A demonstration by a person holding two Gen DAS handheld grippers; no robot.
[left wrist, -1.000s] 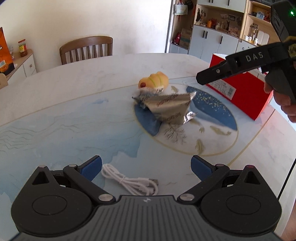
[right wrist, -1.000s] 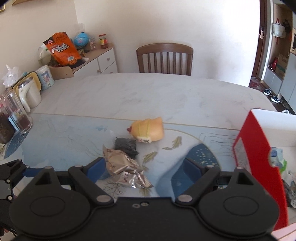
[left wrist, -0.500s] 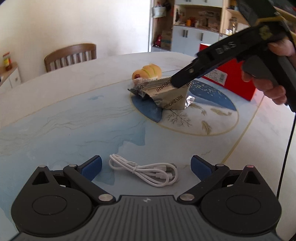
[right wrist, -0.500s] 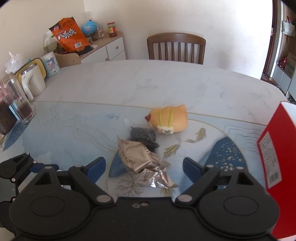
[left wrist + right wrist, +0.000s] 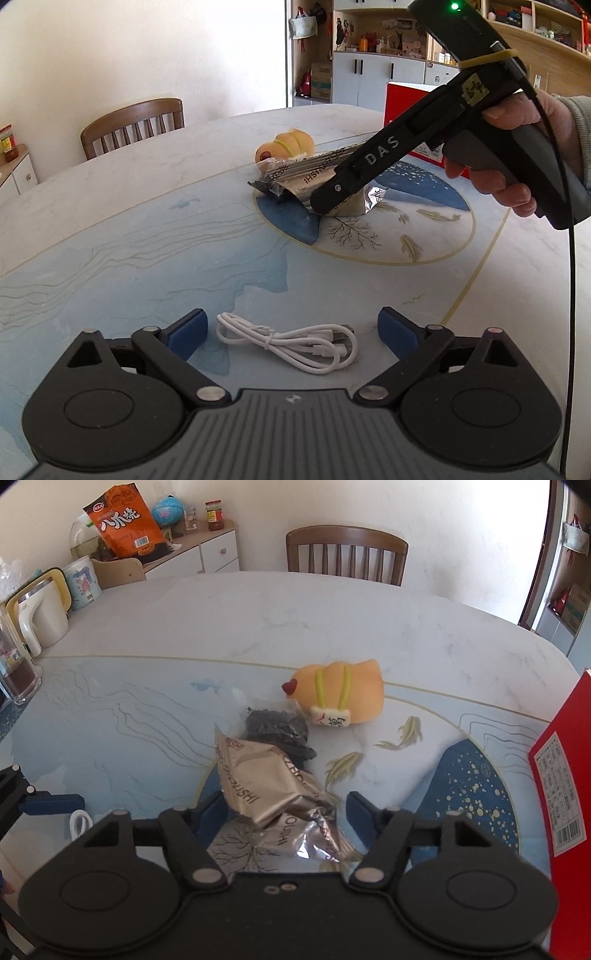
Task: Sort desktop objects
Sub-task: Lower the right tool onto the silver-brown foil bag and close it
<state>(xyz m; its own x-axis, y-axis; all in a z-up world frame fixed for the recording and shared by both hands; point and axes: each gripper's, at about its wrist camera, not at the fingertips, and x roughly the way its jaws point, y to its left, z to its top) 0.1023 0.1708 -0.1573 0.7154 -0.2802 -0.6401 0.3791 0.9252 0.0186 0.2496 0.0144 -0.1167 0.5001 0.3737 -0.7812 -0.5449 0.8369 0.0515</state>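
I have the right gripper (image 5: 286, 814) down over the silver packet (image 5: 273, 790), low in the centre of the right wrist view. Its jaws are closing with the packet's crumpled end between them; the near pad looks close to the foil, but I cannot see either pad pressing on it yet, so I count it as not gripped. I came in steeply from above because the packet lies flat on the table (image 5: 258, 627), and a pinch across its puffed body seems the surest hold.

Just beyond the packet sits a clear bag of dark bits (image 5: 277, 731), touching or slightly under its far edge, and past that the orange toy (image 5: 340, 694). I judge the bag could drag along if the foil catches it on lifting.

The left gripper (image 5: 291, 334) sits low at the bottom of the left wrist view, jaws wide though just beginning to narrow, straddling the coiled white cable (image 5: 291, 345) on the table. Nothing touches its blue pads. I placed it there so the cable is centred for a grab.

The red box (image 5: 565, 794) at the right edge of the right wrist view is open at the top; I take it as the likely bin.
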